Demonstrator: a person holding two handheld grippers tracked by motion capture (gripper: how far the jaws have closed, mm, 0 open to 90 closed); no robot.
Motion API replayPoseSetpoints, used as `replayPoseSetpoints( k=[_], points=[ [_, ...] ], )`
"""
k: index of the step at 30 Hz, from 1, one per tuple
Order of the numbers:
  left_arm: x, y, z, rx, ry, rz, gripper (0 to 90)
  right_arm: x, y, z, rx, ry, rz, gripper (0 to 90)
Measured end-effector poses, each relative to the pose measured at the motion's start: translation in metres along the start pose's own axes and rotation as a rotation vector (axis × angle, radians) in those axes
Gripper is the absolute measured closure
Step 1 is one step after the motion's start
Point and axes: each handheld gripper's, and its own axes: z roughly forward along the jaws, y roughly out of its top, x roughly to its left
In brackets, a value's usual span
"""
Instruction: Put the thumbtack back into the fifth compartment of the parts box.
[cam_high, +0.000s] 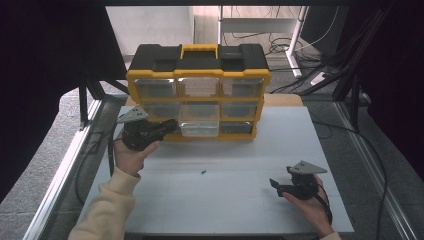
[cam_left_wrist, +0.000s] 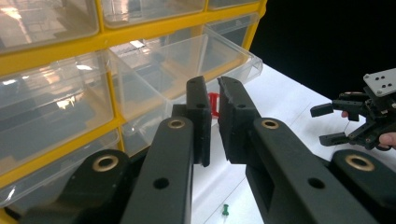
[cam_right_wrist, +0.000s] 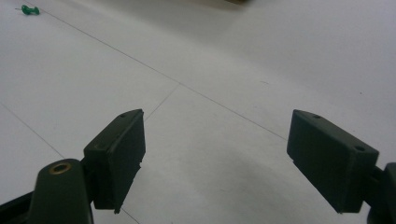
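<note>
— Red pin (cam_left_wrist: 214, 103), is it in the left gripper (cam_left_wrist: 213, 100)?

— Yes. The jaws are nearly together and clamped on the red pin; I see it in the narrow gap between the pads. The gripper is held just in front of the organizer (cam_high: 198, 92), near the drawer (cam_left_wrist: 196, 60) that is pulled out.

— What is inside this drawer?

— It is clear plastic and I see nothing in it, but reflections make it hard to be sure. The pin is just outside its front wall, at about the height of the rim, not in it.

— And the other drawers?

— They are all clear and pushed in, in a yellow frame with a black top. What they contain I cannot tell.

— Where is the right gripper (cam_high: 285, 186)?

— Well apart, low over the white table (cam_high: 240, 210), at the right side. Its jaws are wide apart, with only the table between them.

— Anything more on the table?

— One green pin (cam_left_wrist: 226, 209) lies between the two grippers, touching neither of them.
</note>
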Motion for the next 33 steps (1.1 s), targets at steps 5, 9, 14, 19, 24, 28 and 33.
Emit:
replayPoseSetpoints(
  k=[5,9,14,19,24,28,33],
  points=[
    [-0.002,0.008,0.007,0.005,-0.009,0.013,82.8,0.0,0.0,0.0,-0.001,0.0,0.002,19.3],
    [-0.003,0.013,0.013,0.009,-0.012,0.02,82.8,-0.001,0.0,0.0,0.001,-0.002,0.005,19.3],
    [-0.004,0.017,0.023,0.014,-0.015,0.024,82.8,-0.001,-0.001,0.001,0.005,-0.003,0.007,19.4],
    [-0.002,0.022,0.031,0.017,-0.012,0.026,82.8,-0.001,-0.001,0.001,0.008,-0.007,0.009,19.4],
    [-0.002,0.027,0.04,0.03,-0.009,0.03,82.7,-0.001,-0.001,0.001,0.008,-0.008,0.007,19.4],
    [-0.002,0.031,0.05,0.048,0.009,0.055,82.7,-0.001,-0.001,0.001,0.009,-0.009,0.007,19.4],
    [-0.001,0.036,0.06,0.051,0.012,0.049,82.7,-0.001,-0.002,0.001,0.012,-0.005,0.009,19.4]
  ],
)
